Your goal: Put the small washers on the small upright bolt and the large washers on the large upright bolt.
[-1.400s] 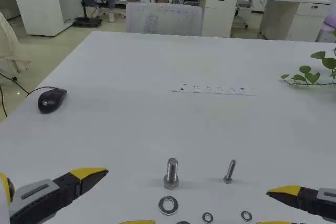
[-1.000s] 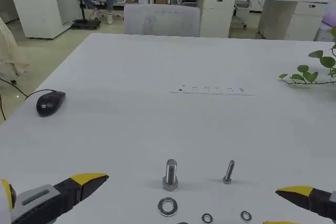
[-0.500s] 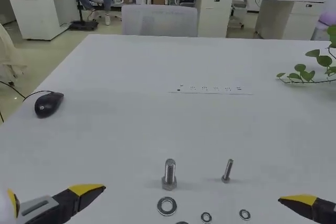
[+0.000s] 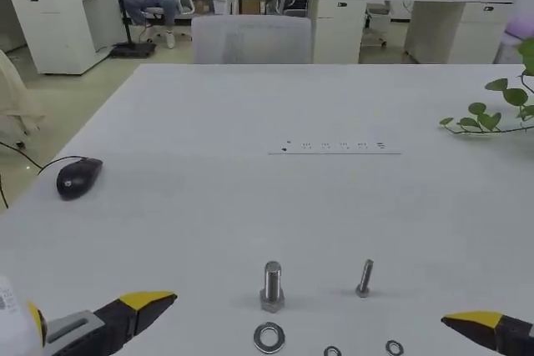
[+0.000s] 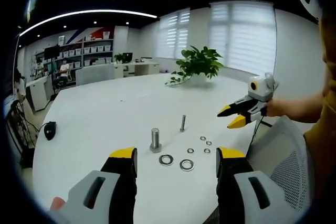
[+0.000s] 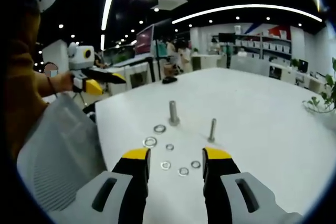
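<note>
Steel washers lie loose by the big bolt, so your left tongs and right tongs hover agape, empty.

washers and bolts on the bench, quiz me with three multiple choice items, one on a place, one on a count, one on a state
1. In the head view, where does the large bolt stand from the small bolt?
A. to its left
B. to its right
C. lying on top of it

2. How many small washers lie on the table?
A. one
B. four
C. nine

3. How is the left tool?
A. shut on a washer
B. shut on a bolt
C. open, holding nothing

Key: 1 A, the thicker bolt is the leftward one. 2 B, the left gripper view shows four small rings beside two large washers. 3 C, its jaws stand wide apart, gripping nothing.
</note>
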Demonstrator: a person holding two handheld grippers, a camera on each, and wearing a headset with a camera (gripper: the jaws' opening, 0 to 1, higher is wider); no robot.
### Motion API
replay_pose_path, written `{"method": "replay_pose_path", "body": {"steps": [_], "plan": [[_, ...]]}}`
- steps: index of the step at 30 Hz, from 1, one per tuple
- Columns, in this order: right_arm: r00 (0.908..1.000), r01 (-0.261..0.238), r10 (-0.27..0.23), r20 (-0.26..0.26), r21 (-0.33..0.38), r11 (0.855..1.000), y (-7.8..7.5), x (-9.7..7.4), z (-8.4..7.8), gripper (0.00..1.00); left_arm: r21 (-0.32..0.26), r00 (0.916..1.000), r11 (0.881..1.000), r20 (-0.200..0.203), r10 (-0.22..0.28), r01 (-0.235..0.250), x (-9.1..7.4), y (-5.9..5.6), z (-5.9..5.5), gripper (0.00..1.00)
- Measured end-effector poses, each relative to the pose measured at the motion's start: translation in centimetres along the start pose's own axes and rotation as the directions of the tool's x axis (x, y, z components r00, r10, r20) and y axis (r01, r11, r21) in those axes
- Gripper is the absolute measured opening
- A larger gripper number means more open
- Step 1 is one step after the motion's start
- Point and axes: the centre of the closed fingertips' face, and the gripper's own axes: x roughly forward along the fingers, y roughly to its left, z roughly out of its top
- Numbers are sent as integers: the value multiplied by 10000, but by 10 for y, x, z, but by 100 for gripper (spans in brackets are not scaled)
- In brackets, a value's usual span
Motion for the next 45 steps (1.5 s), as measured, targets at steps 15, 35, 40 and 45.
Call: {"method": "replay_pose_path", "body": {"steps": [15, 35, 40, 45], "plan": [[9993, -322, 320, -166, -138, 9994, 0, 7, 0, 42, -102, 10000, 9999, -63, -40, 39, 3, -2, -3, 60], [9824, -1210, 959, -1604, -1548, 9805, -6, 23, 0, 41, -284, 9997, 9996, 237, -83, 90, 8, 0, -2, 60], [9405, -1873, 1014, -3242, -2460, 9510, -13, 22, -21, 36, -215, 9993, 9997, 343, -143, 151, 8, -4, 2, 60], [8829, -2878, 1240, -4530, -3132, 9050, -11, 23, -38, 32, -273, 9990, 9995, 432, -146, 158, 9, -6, 3, 60]]}}
